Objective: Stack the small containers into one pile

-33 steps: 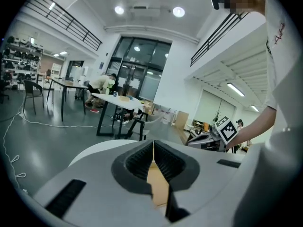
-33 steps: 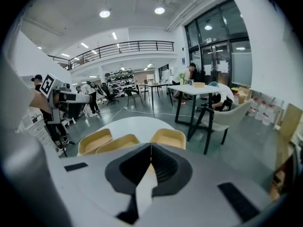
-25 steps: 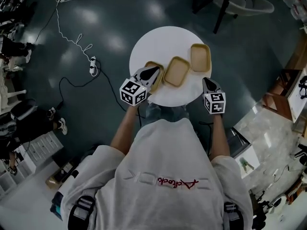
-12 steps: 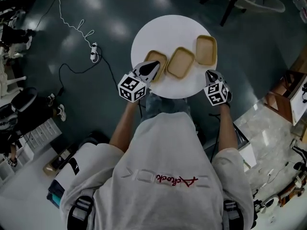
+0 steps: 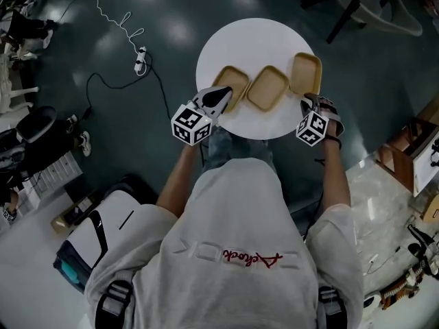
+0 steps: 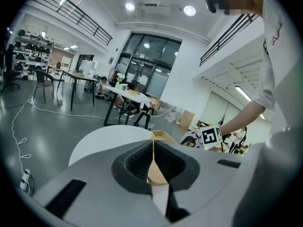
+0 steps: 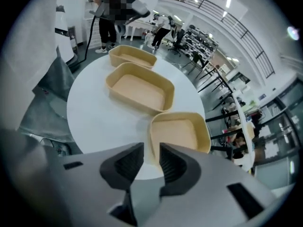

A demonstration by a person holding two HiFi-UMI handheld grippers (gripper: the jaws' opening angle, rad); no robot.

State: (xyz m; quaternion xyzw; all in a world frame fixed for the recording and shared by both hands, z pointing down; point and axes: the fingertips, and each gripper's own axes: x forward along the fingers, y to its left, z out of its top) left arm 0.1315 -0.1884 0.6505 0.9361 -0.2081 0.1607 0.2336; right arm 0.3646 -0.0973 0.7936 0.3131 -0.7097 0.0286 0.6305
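The jaws of my left gripper pinch the wall of the left container. Those of my right gripper have just been opening and stand spread astride the rim of the right container.

Both bare forearms reach forward from the body. The left gripper points shallowly down, its jaws pressed together on the thin wall of the left container. The right gripper points steeply down; its jaws have just been opening and stand apart, straddling the right container rim without pressing it.
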